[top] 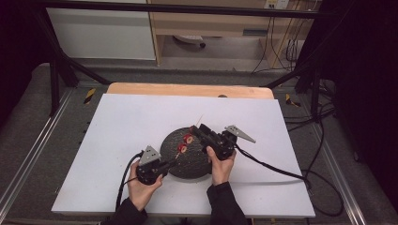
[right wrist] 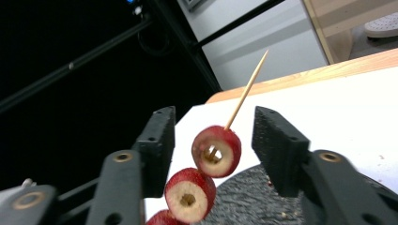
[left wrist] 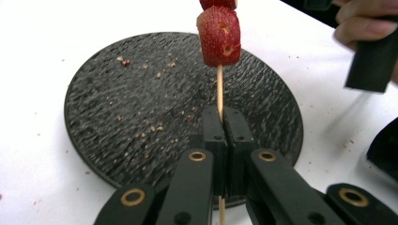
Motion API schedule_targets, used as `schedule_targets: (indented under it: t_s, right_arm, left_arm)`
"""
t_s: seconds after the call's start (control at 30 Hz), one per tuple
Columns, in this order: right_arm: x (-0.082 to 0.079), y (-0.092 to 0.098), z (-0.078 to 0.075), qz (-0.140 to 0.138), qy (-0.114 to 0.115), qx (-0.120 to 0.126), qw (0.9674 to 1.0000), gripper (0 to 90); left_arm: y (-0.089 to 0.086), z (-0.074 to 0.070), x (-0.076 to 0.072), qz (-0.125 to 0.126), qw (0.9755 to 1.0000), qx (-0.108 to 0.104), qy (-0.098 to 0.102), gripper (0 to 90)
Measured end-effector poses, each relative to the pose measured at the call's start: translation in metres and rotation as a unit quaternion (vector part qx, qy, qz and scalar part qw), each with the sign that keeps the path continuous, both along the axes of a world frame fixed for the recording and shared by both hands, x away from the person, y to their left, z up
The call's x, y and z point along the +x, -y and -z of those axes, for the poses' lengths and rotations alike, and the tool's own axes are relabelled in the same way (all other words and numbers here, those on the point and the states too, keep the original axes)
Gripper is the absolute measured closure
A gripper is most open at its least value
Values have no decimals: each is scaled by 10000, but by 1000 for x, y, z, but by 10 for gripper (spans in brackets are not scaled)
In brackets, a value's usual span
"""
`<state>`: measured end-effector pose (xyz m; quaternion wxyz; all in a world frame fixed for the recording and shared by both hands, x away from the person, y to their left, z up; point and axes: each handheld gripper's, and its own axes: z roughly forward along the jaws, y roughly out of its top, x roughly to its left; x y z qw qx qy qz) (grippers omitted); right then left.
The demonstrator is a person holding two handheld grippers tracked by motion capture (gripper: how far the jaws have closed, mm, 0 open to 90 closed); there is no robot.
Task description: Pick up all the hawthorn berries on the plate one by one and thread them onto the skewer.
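A thin wooden skewer (left wrist: 219, 89) carries several red fruit pieces, hollow at the core. My left gripper (left wrist: 223, 117) is shut on the skewer's lower end and holds it over a round black plate (left wrist: 122, 103). The nearest piece (left wrist: 218, 35) sits just above the jaws. In the right gripper view, my right gripper (right wrist: 213, 117) stands open around the top fruit piece (right wrist: 217, 151); there is a gap on both sides. A second piece (right wrist: 190, 194) sits below it, and the skewer's bare point (right wrist: 248, 86) pokes past the jaws. From above, the left gripper (top: 170, 163) and right gripper (top: 194, 130) meet over the plate (top: 192, 164).
The plate lies on a white sheet (top: 122, 136) over a wooden table (top: 187, 89). Small crumbs (left wrist: 141, 126) dot the plate. Cables (top: 272, 166) trail from both grippers across the sheet. A dark frame (top: 61, 65) and curtains ring the table.
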<state>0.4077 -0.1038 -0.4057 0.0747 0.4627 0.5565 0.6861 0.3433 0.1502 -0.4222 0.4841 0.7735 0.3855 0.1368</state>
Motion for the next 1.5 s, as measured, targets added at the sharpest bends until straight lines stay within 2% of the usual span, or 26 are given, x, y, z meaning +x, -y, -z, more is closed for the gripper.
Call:
schedule_targets:
  t_s: [0.1,0.17,0.23,0.33,0.43,0.47,0.6,0.73,0.87,1.07,1.2,1.3,1.4,1.5]
  right_arm:
    - [-1,5,-3,-136,-16,-217,9997,403]
    - [-2,9,-4,-198,-16,-498,9986,347]
    - [-3,14,-5,-270,-66,-648,9975,295]
    - [-3,20,-3,-362,-112,-953,9947,218]
    - [-4,27,-1,-460,-191,-1310,9901,142]
    - [-3,30,1,-514,-198,-1498,9872,115]
    - [-5,39,5,-660,-321,-2002,9770,59]
    - [-10,49,10,-787,-413,-2485,9645,21]
    - [-15,61,17,-878,-495,-2725,9569,4]
    - [-25,82,26,-916,-563,-2997,9480,4]
    - [-30,97,32,-951,-609,-3080,9447,4]
    - [-35,105,37,-1132,-597,-3105,9419,4]
    - [-39,112,41,-1227,-546,-3218,9372,4]
    - [-42,119,45,-1200,-574,-3241,9366,4]
  left_arm:
    - [-5,1,0,8,10000,14,-9,887]
    - [-9,1,0,10,10000,24,-28,887]
    - [-12,2,-1,13,10000,28,-37,887]
    - [-17,1,-1,28,10000,35,-51,887]
    - [-21,0,-2,49,9999,55,-80,887]
    - [-22,0,-1,56,9999,55,-80,887]
    - [-26,-3,-1,122,9998,115,-106,886]
    - [-30,-6,-1,137,9997,175,-111,886]
    - [-33,-10,0,170,9994,267,-138,886]
    - [-32,-15,6,240,9987,397,-218,886]
    - [-28,-17,11,283,9977,562,-253,886]
    - [-25,-17,16,302,9970,625,-338,886]
    - [-21,-17,20,330,9964,679,-381,886]
    - [-17,-18,23,347,9958,742,-409,886]
